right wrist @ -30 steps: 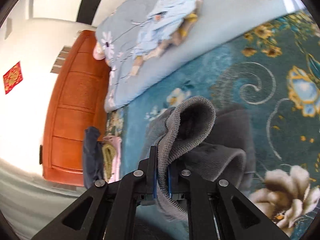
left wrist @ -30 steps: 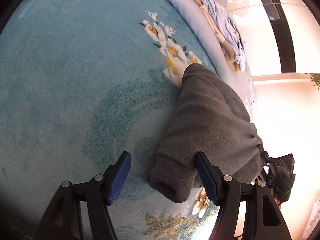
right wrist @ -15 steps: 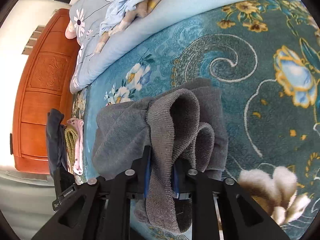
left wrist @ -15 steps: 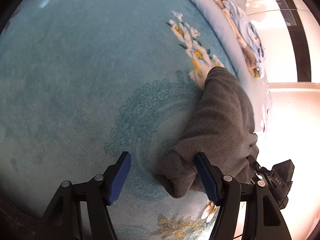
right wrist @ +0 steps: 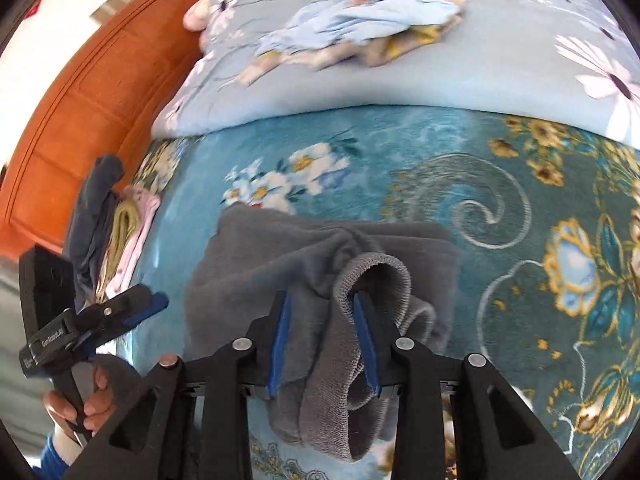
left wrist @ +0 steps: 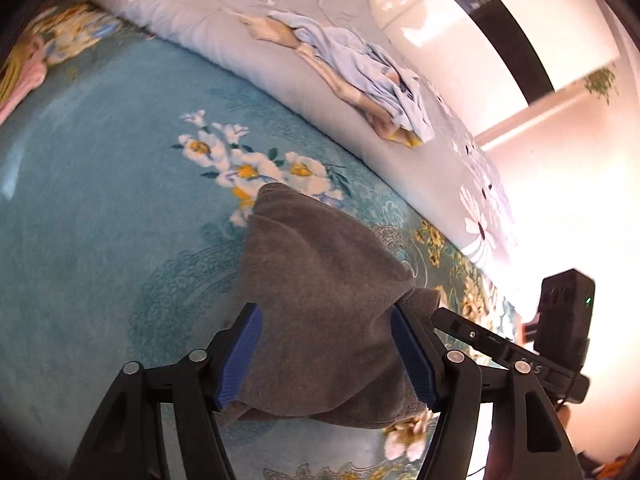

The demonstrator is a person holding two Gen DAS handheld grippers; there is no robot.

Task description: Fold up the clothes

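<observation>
Both tools spread-jawed: left tool (left wrist: 325,354) straddles grey sweatshirt (left wrist: 320,300) on teal floral blanket (left wrist: 100,200), right tool (right wrist: 323,340) around its ribbed cuff (right wrist: 374,276); unpinned cuff could spring the fold apart.

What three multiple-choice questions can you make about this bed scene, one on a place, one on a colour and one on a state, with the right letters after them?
1. Where does the pile of light blue clothes lie?
A. on the wooden headboard
B. on the pale quilt
C. on the floor

2. What colour is the garment between the fingers of the left gripper?
A. pink
B. yellow
C. grey

3. How does the left gripper stand?
A. open
B. shut on the garment
C. out of view

Answers: 1 B, the pile rests on the quilt; 2 C, the cloth is plainly grey; 3 A, its jaws stand wide apart.
</observation>
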